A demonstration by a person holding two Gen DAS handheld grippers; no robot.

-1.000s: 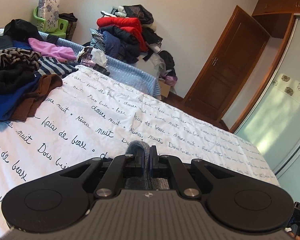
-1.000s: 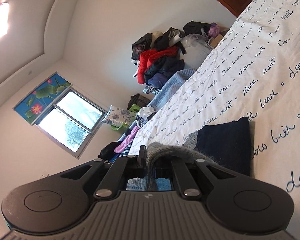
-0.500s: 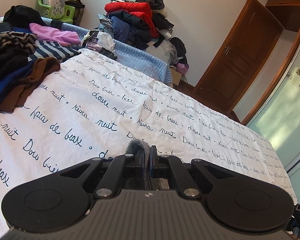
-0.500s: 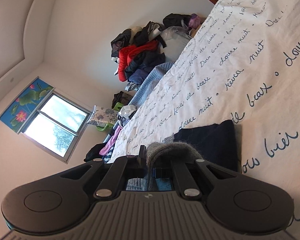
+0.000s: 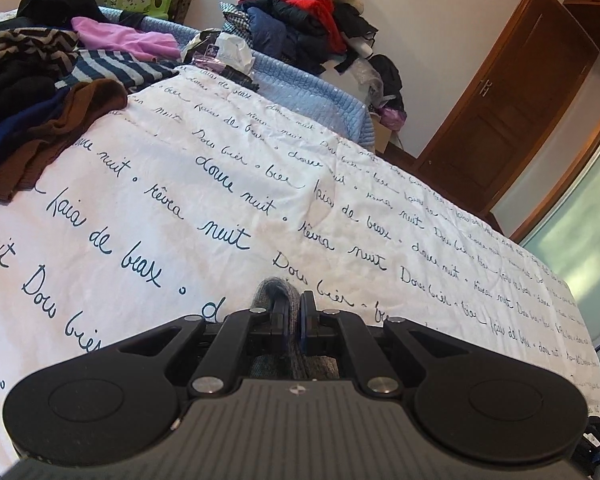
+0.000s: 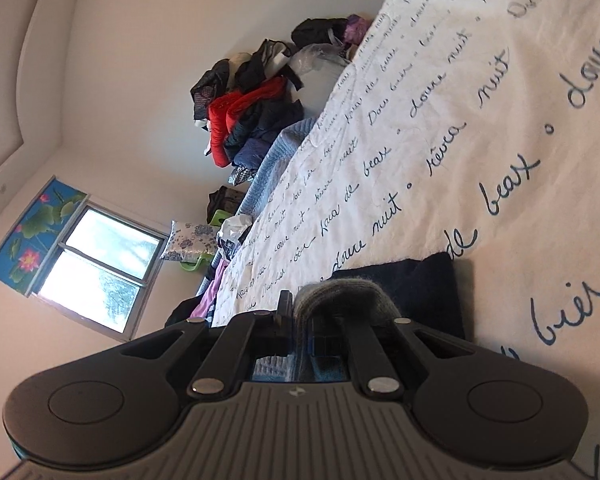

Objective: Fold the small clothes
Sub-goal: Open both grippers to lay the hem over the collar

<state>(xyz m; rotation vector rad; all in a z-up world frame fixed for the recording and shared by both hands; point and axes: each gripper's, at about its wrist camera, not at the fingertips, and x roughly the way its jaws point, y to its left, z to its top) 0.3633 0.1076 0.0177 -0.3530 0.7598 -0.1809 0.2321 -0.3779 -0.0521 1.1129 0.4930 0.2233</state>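
My left gripper (image 5: 294,312) is shut on a fold of a grey knit garment (image 5: 270,292), held low over the white bedspread with blue script (image 5: 220,184). My right gripper (image 6: 298,320) is shut on another part of the same grey knit garment (image 6: 340,292), which bunches over its fingertips. A dark navy folded piece (image 6: 420,288) lies on the bedspread (image 6: 480,120) just beyond the right gripper. Most of the garment is hidden under both gripper bodies.
A pile of unfolded clothes (image 5: 32,92) lies on the bed at the left. A heap of jackets (image 5: 296,12) stands beyond the blue quilt (image 5: 308,96). A wooden door (image 5: 512,92) and a glass wardrobe front (image 5: 580,216) are at the right.
Both grippers have lowered closer to the bedspread while still holding the grey garment. The views have tilted down and the bed fills more of each frame.
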